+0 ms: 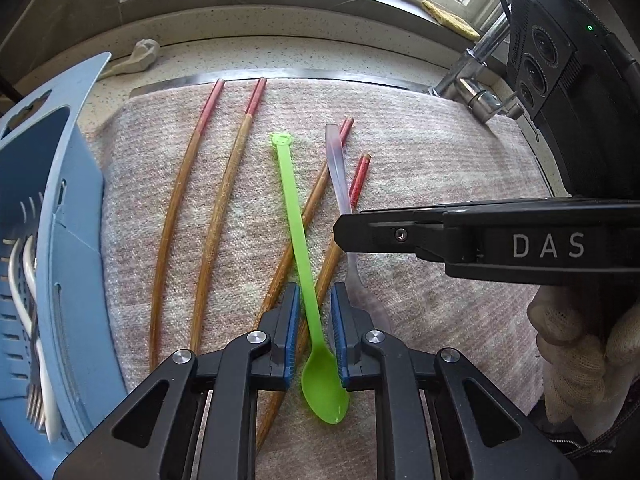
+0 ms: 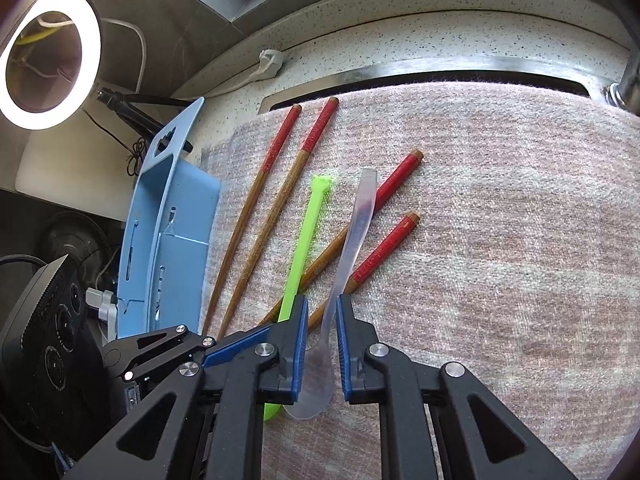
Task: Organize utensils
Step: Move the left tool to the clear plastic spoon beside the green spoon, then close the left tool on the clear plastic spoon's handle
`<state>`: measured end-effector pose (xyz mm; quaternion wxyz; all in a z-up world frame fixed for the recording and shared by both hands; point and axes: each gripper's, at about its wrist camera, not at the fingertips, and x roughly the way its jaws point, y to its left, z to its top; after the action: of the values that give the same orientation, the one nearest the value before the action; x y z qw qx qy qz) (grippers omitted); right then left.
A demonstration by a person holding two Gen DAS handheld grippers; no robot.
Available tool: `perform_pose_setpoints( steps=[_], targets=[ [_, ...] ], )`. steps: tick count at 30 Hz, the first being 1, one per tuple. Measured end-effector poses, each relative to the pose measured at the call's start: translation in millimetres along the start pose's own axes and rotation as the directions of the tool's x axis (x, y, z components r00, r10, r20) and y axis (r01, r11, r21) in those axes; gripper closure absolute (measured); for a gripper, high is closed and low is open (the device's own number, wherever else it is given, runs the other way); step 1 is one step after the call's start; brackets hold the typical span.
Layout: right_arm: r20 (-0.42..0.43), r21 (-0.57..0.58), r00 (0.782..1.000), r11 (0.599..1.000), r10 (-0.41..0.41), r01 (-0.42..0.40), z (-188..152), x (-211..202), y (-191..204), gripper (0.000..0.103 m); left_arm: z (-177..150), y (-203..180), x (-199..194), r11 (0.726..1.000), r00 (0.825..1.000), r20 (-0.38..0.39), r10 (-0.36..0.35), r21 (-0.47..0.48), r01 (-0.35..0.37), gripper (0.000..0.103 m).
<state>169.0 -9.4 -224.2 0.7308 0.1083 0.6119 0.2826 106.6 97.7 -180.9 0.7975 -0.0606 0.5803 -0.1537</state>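
Observation:
A green plastic spoon [image 1: 298, 240] lies on a pinkish cloth [image 1: 440, 168], over two crossed chopsticks. My left gripper [image 1: 315, 292] is open, its blue pads on either side of the spoon's neck, just above the bowl. A clear plastic spoon [image 2: 352, 240] lies beside the green spoon [image 2: 304, 232]. My right gripper [image 2: 322, 306] is open, its pads astride the clear spoon's neck. Several red-tipped wooden chopsticks [image 1: 224, 208] [image 2: 280, 184] lie on the cloth. The right gripper's body [image 1: 520, 240] shows in the left wrist view.
A blue utensil basket [image 1: 52, 240] [image 2: 172, 240] stands at the cloth's left edge, holding forks and white-handled utensils [image 1: 36, 380]. A tap [image 1: 472, 88] stands at the back right. A ring light [image 2: 52, 60] glows at the far left. A speckled counter [image 2: 400, 40] lies behind.

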Motion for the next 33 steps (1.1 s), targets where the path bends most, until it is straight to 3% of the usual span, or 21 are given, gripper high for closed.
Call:
perform_pose_setpoints(
  steps=[15,29,33],
  targets=[
    [-0.019,0.031,1.000,0.999,0.017,-0.016,0,3,-15,0.096,9,-2,6,1.000,1.000,0.003,-0.009,0.025,0.009,0.094],
    [-0.001,0.026,1.000,1.000,0.008,-0.008,-7,-11,-28,0.097,-1,7,-3,0.998,0.998,0.016,-0.065,-0.003,0.065,0.096],
    [-0.003,0.024,1.000,1.000,0.008,-0.008,-8,-10,-27,0.097,1,6,0,0.998,0.998,0.022,-0.051,-0.028,0.051,0.096]
  ],
)
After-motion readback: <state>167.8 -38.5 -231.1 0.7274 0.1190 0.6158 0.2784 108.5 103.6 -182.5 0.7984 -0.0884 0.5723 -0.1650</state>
